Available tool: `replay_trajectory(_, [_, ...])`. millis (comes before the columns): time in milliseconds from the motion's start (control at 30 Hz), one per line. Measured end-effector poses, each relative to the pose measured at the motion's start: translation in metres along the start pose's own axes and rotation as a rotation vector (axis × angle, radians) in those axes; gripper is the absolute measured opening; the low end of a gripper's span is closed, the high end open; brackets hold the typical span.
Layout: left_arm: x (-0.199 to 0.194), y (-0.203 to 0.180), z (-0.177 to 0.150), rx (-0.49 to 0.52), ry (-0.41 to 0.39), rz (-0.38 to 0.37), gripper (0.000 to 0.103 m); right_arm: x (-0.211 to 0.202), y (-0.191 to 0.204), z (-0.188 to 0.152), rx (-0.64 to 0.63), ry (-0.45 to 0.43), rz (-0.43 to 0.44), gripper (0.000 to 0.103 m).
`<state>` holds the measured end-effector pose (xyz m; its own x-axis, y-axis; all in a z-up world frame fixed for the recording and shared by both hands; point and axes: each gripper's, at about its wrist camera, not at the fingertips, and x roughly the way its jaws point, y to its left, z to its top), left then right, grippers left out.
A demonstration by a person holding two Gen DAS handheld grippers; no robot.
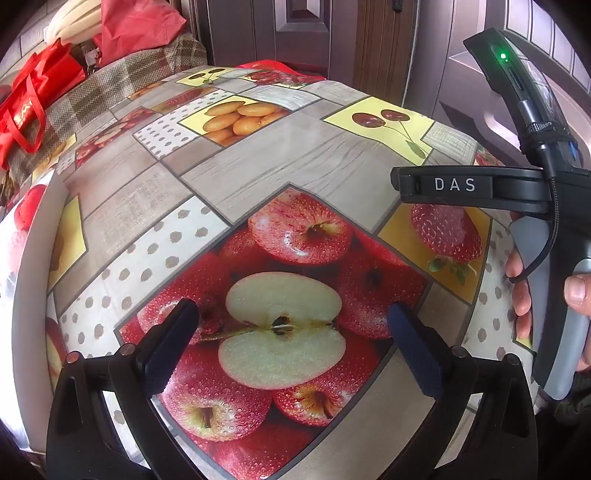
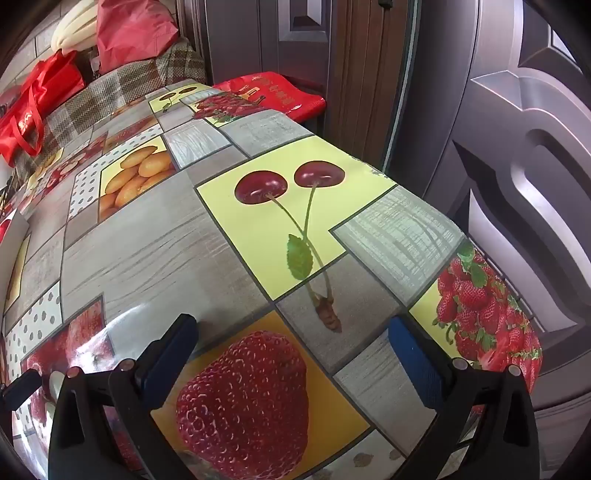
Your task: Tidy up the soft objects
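My left gripper (image 1: 293, 310) is open over the printed apple picture on the fruit-pattern tablecloth (image 1: 258, 177), with nothing between its blue pads. My right gripper (image 2: 293, 323) is open too, above the printed strawberry, also holding nothing. In the left wrist view its black handheld body (image 1: 554, 221) shows at the right, gripped by a hand (image 1: 576, 291). Soft things lie far off at the top left: a red cloth bundle (image 1: 136, 26) and a cream padded item (image 1: 74, 22) on a plaid cover (image 1: 147, 70). The same red bundle (image 2: 133, 29) appears in the right wrist view.
A red carrier bag (image 1: 29, 107) rests on the plaid cover at the left. Another red bag (image 2: 273, 92) lies past the table's far end. A dark panelled door (image 2: 517, 184) stands close along the table's right edge. A white flat edge (image 1: 33, 258) borders the table's left.
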<state>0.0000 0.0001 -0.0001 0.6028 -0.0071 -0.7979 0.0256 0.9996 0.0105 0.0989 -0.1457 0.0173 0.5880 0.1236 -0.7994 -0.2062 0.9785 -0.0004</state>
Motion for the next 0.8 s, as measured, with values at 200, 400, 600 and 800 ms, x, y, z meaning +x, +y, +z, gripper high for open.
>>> replay_trajectory(200, [0.0,0.0,0.0,0.0,0.0,0.0,0.102,0.0011,0.0014,0.0002,0.0,0.001,0.001,0.103])
replay_trajectory(400, [0.0001,-0.0001,0.0,0.0,0.0,0.0,0.102,0.0022,0.0044,0.0001,-0.007,0.002,0.001,0.103])
replay_trajectory(600, [0.0,-0.0001,0.0,0.0,0.0,0.0,0.102,0.0,0.001,-0.0007,-0.005,0.001,0.004,0.103])
replay_trajectory(800, [0.0,0.0,0.0,0.0,0.0,0.0,0.102,-0.0002,0.0012,-0.0007,-0.006,0.002,0.003,0.103])
